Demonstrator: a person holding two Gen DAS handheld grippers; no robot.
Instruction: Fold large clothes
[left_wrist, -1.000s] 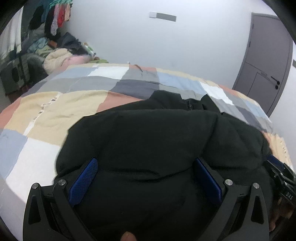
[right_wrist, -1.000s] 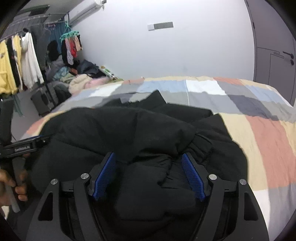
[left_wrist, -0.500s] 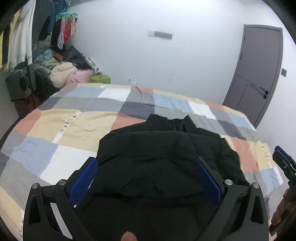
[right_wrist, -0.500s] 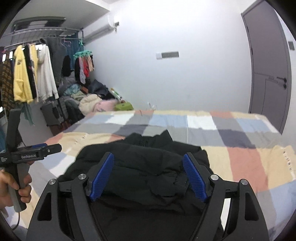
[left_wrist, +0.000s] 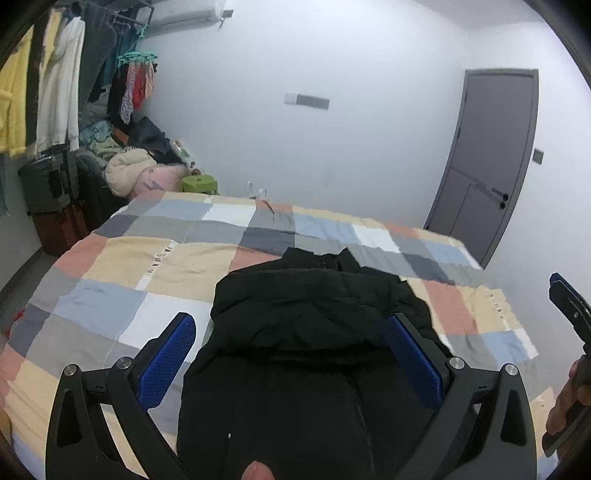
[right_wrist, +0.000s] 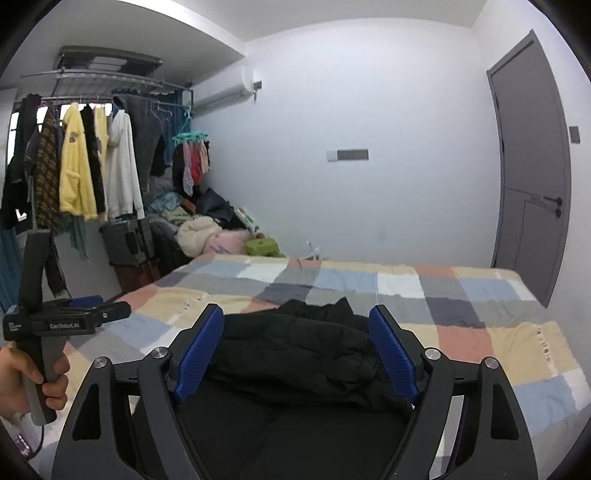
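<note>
While both grippers hover above bed (left_wrist: 110, 266), black jacket (left_wrist: 314, 332) lies folded at 6 o'clock near bed's front edge. Left gripper (left_wrist: 291, 354): jaws wide apart, holding nothing. Right gripper (right_wrist: 295, 350): jaws wide apart, holding nothing. Door (right_wrist: 532, 166) at 2 o'clock.

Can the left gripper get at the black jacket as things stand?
Probably yes. The left gripper is open, above the black jacket, which lies on the bed with nothing between them.
</note>
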